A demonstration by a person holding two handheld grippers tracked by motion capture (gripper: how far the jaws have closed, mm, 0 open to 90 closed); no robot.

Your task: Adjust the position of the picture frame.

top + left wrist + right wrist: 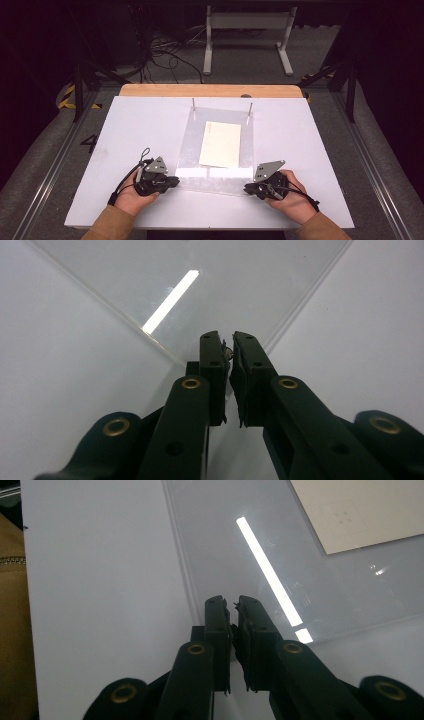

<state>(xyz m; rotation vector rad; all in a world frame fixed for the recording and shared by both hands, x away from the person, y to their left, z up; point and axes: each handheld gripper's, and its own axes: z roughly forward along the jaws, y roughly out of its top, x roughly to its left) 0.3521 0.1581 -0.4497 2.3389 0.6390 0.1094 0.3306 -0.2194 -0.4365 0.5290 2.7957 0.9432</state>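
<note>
At table centre, a clear rectangular acrylic sheet (220, 150) lies flat on the white tabletop (125, 135), a cream paper card (221, 144) seen within its outline; over or under cannot be told. At 7 and 5 o'clock, its near corners are met by the left gripper (175, 181) and right gripper (247, 188), jaws nearly pressed together. Nothing appears lifted yet. No containers are present.

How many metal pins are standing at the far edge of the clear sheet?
2: a left pin by the far left corner of the clear sheet, and a right pin by its far right corner.
</note>
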